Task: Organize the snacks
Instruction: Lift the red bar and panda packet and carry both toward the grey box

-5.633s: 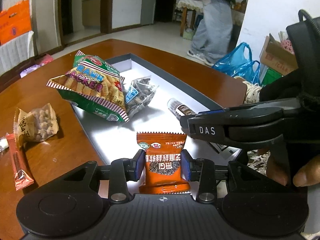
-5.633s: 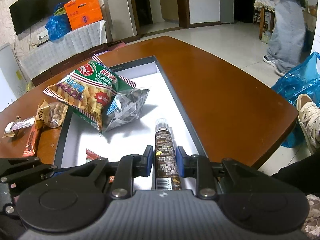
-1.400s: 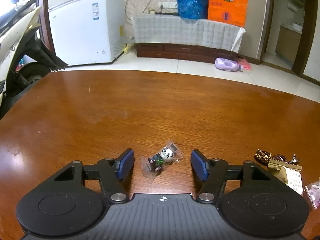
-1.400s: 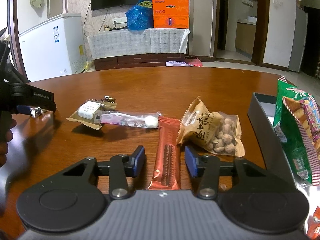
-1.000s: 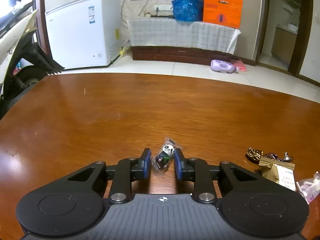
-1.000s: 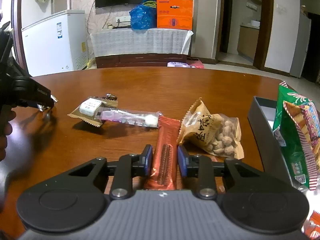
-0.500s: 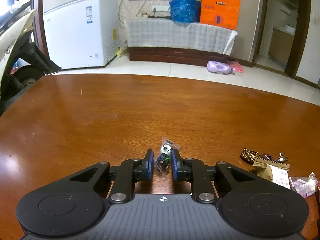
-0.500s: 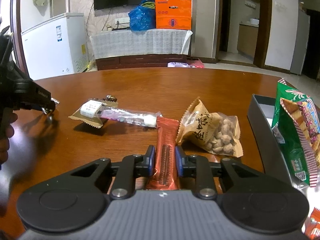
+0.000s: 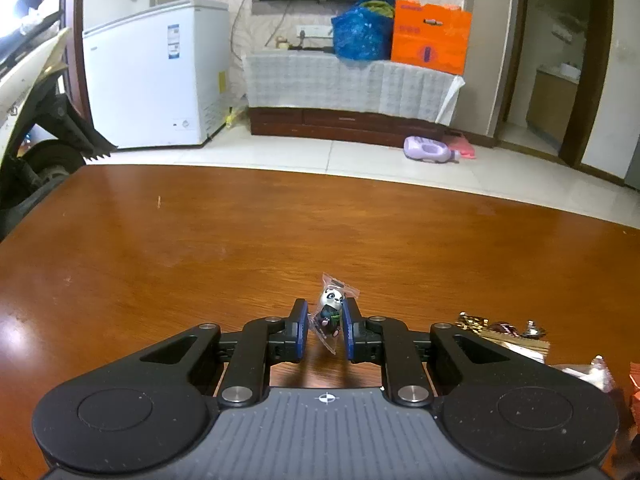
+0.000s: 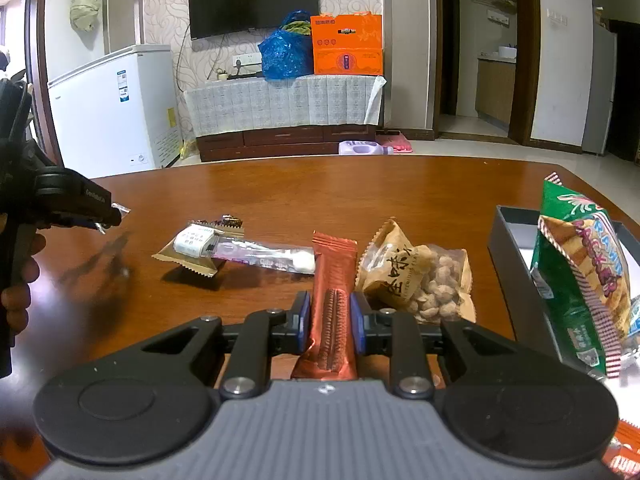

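Grasp step, both sides loaded. Your left gripper [image 9: 325, 323] pinches the small panda candy packet [image 9: 331, 312] between its blue pads, near edge of the desk [image 9: 200, 240]; from the right wrist view the packet looks lifted clear of the wood, though you can't be sure. Your right gripper [image 10: 331, 322] is clamped on the red wafer bar [image 10: 332, 300], which lies lengthwise between the pads, far end apparently resting on the desk just left of the peanut bag [image 10: 416, 276]. Left of the bar sit a tan packet [image 10: 196, 250] and a clear purple stick pack [image 10: 264, 258] overlapping it. Grey box [image 10: 508, 248] is at far right with the green cracker bag [image 10: 576, 280] leaning in it. Next, likely: lift both, swing right, drop each in the open white floor of the box. Panda wrapper is thin and slippery, so keep the squeeze firm.
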